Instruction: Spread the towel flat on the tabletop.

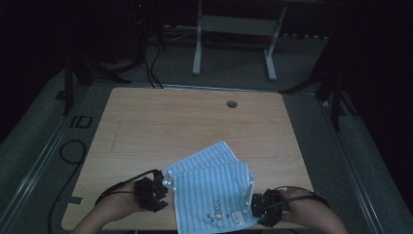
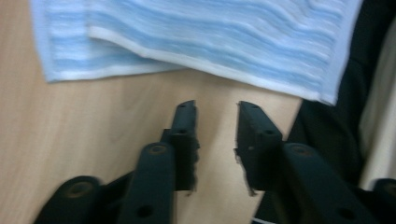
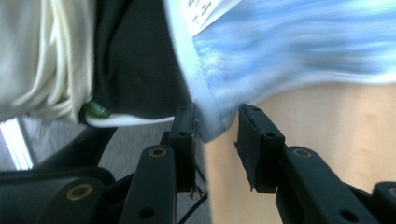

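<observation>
Right gripper [image 3: 216, 121] view: towel [image 3: 289, 51] corner between jaws

We see the high view dim, its edges nearly black, both gripper views brighter, the right one smeared with blur.

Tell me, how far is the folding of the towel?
One fold looks done: the towel lies doubled on the table, its layers askew. The left claw is open, clear of the cloth; the right claw is open around a corner. Squaring the layers and further folds seem left.
</observation>
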Motion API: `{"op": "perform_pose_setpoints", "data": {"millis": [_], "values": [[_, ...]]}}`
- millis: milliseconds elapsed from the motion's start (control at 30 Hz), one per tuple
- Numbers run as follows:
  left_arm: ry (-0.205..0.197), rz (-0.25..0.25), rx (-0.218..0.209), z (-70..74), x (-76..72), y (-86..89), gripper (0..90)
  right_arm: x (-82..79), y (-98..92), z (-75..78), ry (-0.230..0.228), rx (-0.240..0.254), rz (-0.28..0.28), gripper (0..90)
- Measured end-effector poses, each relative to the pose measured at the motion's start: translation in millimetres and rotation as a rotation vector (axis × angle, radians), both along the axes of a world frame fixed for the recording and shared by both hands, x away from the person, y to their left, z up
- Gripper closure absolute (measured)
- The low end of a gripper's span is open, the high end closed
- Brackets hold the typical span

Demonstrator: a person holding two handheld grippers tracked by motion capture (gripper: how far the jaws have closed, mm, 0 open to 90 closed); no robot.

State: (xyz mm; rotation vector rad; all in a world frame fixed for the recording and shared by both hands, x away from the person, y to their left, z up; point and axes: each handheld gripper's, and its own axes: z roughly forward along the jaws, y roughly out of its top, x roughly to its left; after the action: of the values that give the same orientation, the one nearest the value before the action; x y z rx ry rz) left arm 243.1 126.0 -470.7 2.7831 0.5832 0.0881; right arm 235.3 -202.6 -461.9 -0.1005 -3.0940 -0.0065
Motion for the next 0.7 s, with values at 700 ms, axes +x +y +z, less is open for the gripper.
{"op": "perform_pose_setpoints", "data": {"millis": [700], "values": [[0.011,0.050,0.008,-33.8,89.3,-24.7,46.4,144.7,21.5,-25.6,-0.132,0.113,-0.148,46.7]]}}
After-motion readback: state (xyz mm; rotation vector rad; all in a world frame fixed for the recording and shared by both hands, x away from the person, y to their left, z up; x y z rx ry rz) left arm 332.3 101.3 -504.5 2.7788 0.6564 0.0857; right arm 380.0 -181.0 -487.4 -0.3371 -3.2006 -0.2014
